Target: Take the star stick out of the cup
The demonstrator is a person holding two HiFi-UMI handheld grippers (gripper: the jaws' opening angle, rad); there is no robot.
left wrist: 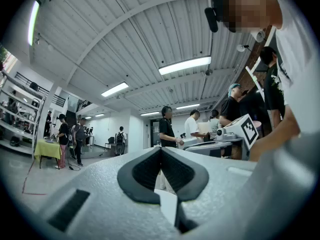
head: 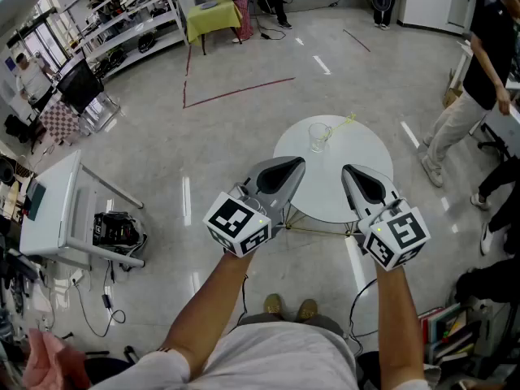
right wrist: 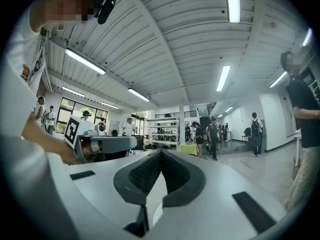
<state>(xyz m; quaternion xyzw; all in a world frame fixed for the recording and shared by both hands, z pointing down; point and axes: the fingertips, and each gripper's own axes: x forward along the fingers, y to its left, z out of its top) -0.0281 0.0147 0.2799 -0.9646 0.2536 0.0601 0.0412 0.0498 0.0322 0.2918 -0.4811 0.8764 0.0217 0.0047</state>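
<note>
Your left gripper [head: 297, 164] is closed, jaws pressed tip to tip with nothing between them, and your right gripper [head: 349, 171] matches it, shut and empty. You hold both out in front of you, side by side and apart, pointing toward 12 o'clock. In the head view the left one's tip overlaps the round white table [head: 361, 149] at its 9 o'clock rim, while the right one overlaps the top toward 4 o'clock.

The clear cup [head: 318, 136] stands upright on the table at about 11 o'clock, well apart from both grippers. The star stick [head: 342, 123], thin and yellow-green, rests in the cup and leans out over its rim toward 2 o'clock; its star end is too small to make out.

Your shoes [head: 289, 306] show on the grey floor [head: 219, 136] at 6 o'clock, below the table. Red tape lines [head: 244, 90] mark the floor at 11 o'clock, shelves [head: 122, 23] stand at 10 o'clock, and a bystander [head: 467, 96] stands at 3 o'clock. Both gripper views tilt up to a ribbed ceiling [left wrist: 125, 29] with strip lights [left wrist: 184, 65], people [left wrist: 167, 126] standing beyond.
</note>
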